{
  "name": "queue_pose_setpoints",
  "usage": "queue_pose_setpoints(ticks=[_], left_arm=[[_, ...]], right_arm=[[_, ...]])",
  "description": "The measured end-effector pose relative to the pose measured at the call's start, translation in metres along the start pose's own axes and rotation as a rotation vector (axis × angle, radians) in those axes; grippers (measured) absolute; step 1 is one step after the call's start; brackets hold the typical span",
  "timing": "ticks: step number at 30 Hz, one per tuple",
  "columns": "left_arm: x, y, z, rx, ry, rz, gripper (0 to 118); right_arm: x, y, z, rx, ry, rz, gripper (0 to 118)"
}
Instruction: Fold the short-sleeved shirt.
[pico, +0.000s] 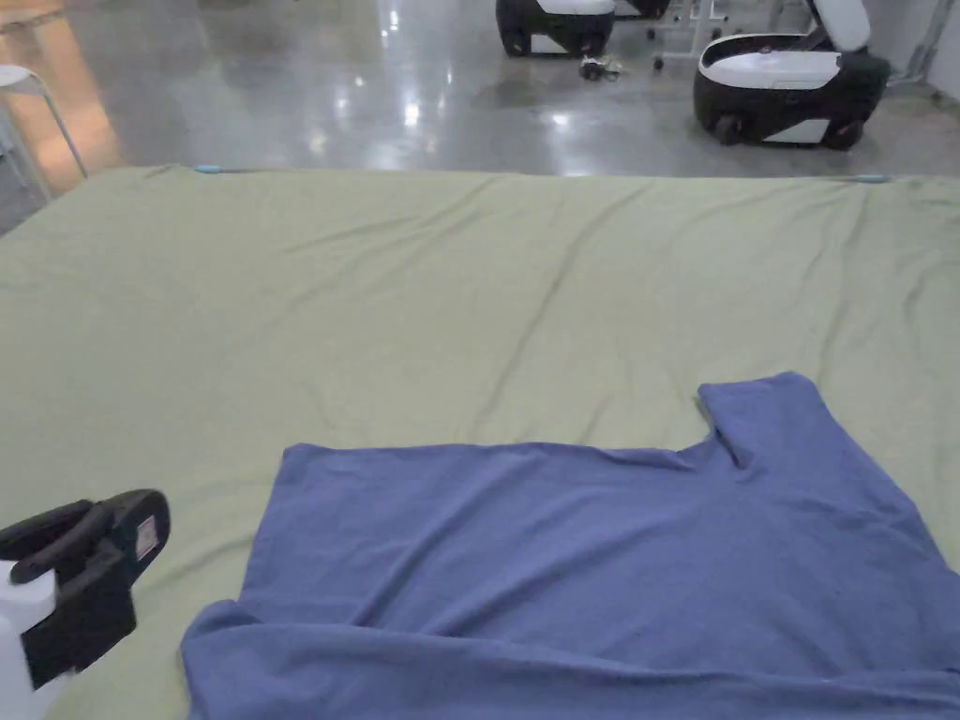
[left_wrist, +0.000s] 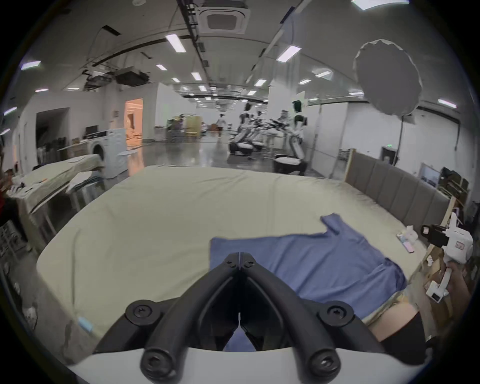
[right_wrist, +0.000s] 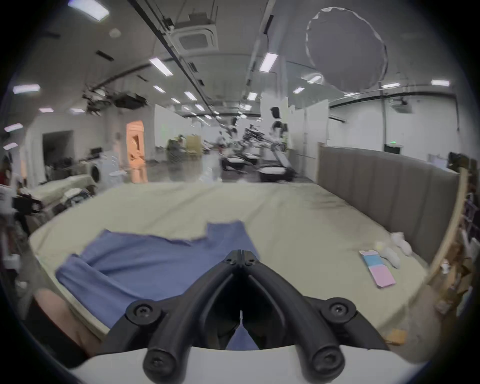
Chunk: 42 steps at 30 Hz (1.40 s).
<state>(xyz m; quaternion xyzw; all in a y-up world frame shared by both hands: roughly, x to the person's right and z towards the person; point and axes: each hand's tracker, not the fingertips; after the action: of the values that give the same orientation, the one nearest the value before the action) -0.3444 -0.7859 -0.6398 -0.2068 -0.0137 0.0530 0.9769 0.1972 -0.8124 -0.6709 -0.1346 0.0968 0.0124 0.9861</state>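
In the head view, a blue shirt is spread flat on a green sheet, at the near right of the bed, with one sleeve pointing away. The left gripper is seen at the lower left, just beside the shirt's left edge and apart from it. From this angle its jaws appear closed, though the tips are not clearly shown.

In the left gripper view, the jaws of the left gripper are brought fully together, tip to tip, with nothing caught between them. They are held above the bed, over the left end of the shirt, and no contact with the cloth is seen. The right gripper is seen at the far right, off the bed's edge, held in a hand; how its jaws stand cannot be told here.

In the right gripper view, the jaws of the right gripper are likewise pressed together and nothing is gripped. They are held over the shirt, near its sleeve end. A pink and blue booklet is laid on the sheet to the right, well apart from the shirt, near a grey headboard.
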Motion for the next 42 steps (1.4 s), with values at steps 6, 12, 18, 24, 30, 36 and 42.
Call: queue_pose_setpoints(ticks=[6,12,18,24,30,36,42], left_arm=[[-0.026,0.047,-0.165,-0.106,0.041,0.063,67],[-0.056,-0.012,-0.313,-0.481,0.157,0.166,85],[-0.024,-0.038,-0.313,-0.485,0.166,-0.073,2],[-0.030,-0.034,-0.283,-0.474,0.106,-0.019,0],[-0.038,-0.019,-0.265,-0.419,0.067,-0.025,0],[-0.038,-0.019,-0.270,-0.435,0.064,-0.047,0],[-0.043,-0.005,-0.252,-0.423,0.052,-0.041,0]], right_arm=[[-0.028,0.026,-0.048,0.009,0.100,0.053,0],[-0.019,0.005,-0.070,-0.027,0.154,0.076,0],[-0.007,0.001,-0.118,-0.160,0.124,0.106,0],[0.019,0.011,-0.216,-0.365,0.068,0.040,4],[0.073,0.008,-0.343,-0.668,-0.003,-0.061,112],[0.076,-0.037,-0.384,-0.827,-0.090,-0.066,29],[0.078,-0.009,-0.350,-0.660,-0.074,-0.068,1]])
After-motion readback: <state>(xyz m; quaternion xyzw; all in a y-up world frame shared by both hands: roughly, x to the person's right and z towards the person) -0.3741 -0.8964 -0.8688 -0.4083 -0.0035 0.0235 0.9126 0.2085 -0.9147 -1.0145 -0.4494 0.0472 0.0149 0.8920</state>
